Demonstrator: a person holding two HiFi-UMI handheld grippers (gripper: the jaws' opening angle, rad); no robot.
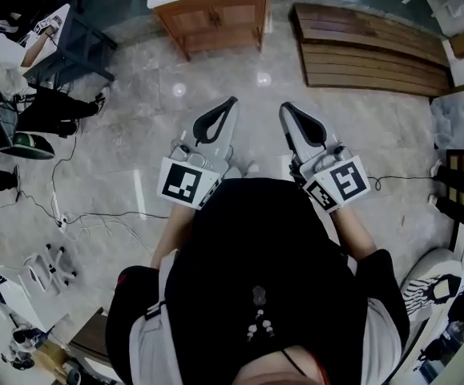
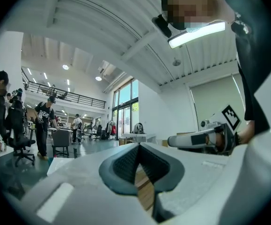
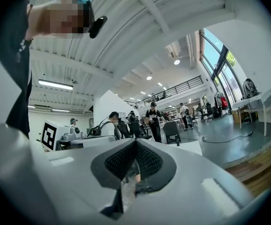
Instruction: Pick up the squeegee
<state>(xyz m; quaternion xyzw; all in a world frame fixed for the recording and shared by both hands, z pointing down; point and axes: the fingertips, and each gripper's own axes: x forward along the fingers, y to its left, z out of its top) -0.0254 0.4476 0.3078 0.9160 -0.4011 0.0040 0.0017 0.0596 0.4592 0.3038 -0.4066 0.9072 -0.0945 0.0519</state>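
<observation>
No squeegee shows in any view. In the head view my left gripper (image 1: pixel 228 103) and right gripper (image 1: pixel 286 107) are held side by side at waist height, both pointing level and forward over the marble floor. Each has its dark-padded jaws together with nothing between them. The left gripper view looks along its shut jaws (image 2: pixel 139 145) into a large hall, and the right gripper (image 2: pixel 198 139) lies off to its right. The right gripper view shows its own jaws (image 3: pixel 135 143) closed, with the left gripper's marker cube (image 3: pixel 50 135) at its left.
A wooden cabinet with a white top (image 1: pixel 212 10) stands ahead. A slatted wooden platform (image 1: pixel 371 51) lies ahead to the right. Cables (image 1: pixel 95 216) trail over the floor at left, beside a seated person (image 1: pixel 1 58) and a dark desk (image 1: pixel 73 42). People and office chairs (image 2: pixel 19 135) fill the hall.
</observation>
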